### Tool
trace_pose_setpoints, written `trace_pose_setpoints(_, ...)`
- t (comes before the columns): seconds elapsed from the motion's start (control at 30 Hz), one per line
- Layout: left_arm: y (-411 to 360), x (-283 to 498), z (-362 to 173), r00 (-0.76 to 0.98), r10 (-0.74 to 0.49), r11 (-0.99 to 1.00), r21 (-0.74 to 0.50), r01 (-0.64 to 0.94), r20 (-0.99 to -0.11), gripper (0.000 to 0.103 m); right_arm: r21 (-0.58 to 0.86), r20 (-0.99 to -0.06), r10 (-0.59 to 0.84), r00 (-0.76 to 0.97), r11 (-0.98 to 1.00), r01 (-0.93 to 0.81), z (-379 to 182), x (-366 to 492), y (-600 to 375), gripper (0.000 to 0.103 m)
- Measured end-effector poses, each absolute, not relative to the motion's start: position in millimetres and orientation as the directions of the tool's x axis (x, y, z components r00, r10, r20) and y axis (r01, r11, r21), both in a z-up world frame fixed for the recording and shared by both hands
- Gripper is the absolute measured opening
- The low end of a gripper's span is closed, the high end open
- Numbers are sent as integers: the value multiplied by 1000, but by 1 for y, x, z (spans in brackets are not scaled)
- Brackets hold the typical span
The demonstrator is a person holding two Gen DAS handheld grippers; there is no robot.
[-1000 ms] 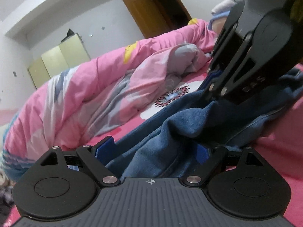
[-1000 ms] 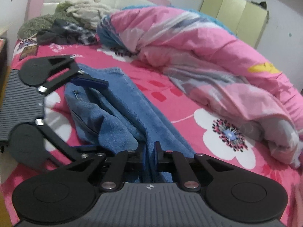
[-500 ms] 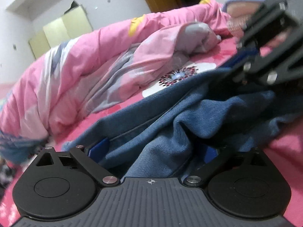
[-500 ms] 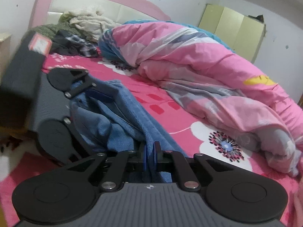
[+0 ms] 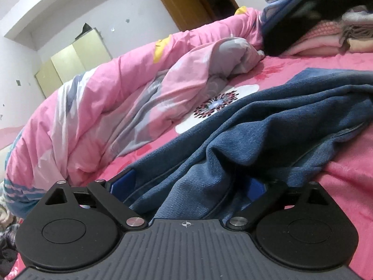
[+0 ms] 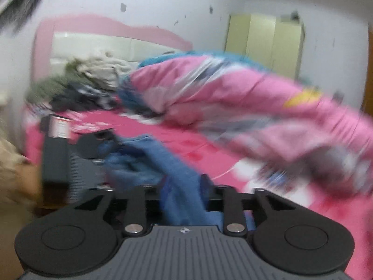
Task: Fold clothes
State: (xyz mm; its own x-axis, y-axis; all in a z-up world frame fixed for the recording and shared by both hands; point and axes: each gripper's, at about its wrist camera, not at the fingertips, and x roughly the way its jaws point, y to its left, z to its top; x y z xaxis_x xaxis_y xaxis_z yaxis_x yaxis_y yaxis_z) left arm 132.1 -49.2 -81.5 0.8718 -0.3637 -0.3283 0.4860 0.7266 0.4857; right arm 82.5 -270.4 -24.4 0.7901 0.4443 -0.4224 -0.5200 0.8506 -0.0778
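A blue denim garment [image 5: 268,126] lies crumpled on the pink flowered bedsheet [image 5: 349,175]. My left gripper [image 5: 188,182] is open wide, with a bunched part of the garment lying between its blue pads [image 5: 121,182]. The blurred right wrist view also shows the left gripper [image 6: 93,149] at the garment's [image 6: 149,154] far end. My right gripper [image 6: 183,182] has its jaws opening, and blue cloth shows in the gap. In the left wrist view the right gripper [image 5: 275,39] is a dark blur above the bed, apart from the garment's edge.
A rumpled pink duvet [image 5: 112,107] runs along the far side of the bed. Folded clothes [image 5: 326,37] are stacked at the back right. Unfolded clothes [image 6: 93,77] are heaped by the headboard. A pale wardrobe [image 6: 263,42] and a brown door [image 5: 198,0] stand behind.
The right gripper has swung up and away from the garment, and its jaws have widened. The left gripper has stayed around the bunched cloth.
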Motion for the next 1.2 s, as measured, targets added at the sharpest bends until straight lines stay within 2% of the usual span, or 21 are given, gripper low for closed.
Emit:
trace_pose_setpoints(0.13, -49, 128, -83, 874, -371, 721, 496, 485, -315, 91, 17, -528, 405, 746, 884, -468, -55, 87, -256, 7)
trace_pose_setpoints(0.27, -46, 122, -85, 875, -378, 710, 512, 483, -301, 90, 66, -544, 352, 762, 923, -379, -68, 100, -241, 7)
trace_pose_setpoints(0.43, -29, 122, -81, 861, -407, 723, 468, 508, -305, 90, 84, -570, 256, 781, 963, -255, -89, 128, -242, 7)
trace_pose_setpoints(0.53, -16, 123, -78, 854, -417, 741, 428, 518, -312, 90, 146, -563, 268, 781, 963, -225, -83, 121, -248, 7)
trace_pose_setpoints(0.7, -4, 124, -77, 847, -427, 750, 400, 527, -316, 90, 118, -502, 284, 817, 958, -261, -60, 85, -236, 9)
trace_pose_setpoints(0.77, -4, 123, -78, 851, -423, 747, 412, 522, -311, 90, 107, -506, 315, 803, 947, -304, -60, 86, -224, 8)
trace_pose_setpoints(0.87, -3, 122, -79, 852, -421, 747, 415, 520, -311, 90, 51, -531, 250, 810, 963, -264, -75, 117, -209, 8)
trace_pose_setpoints(0.93, 0, 121, -79, 855, -419, 752, 411, 515, -306, 90, 76, -563, 211, 799, 976, -204, -97, 146, -211, 8)
trace_pose_setpoints(0.97, 1, 121, -79, 857, -416, 755, 408, 512, -305, 90, 164, -575, 236, 784, 971, -172, -106, 156, -218, 8)
trace_pose_setpoints(1.03, 4, 121, -79, 858, -411, 761, 401, 509, -309, 90, 205, -565, 241, 789, 967, -149, -102, 153, -221, 8)
trace_pose_setpoints(1.2, 4, 125, -80, 859, -395, 760, 410, 505, -325, 90, 183, -514, 208, 832, 974, -130, -82, 111, -222, 8)
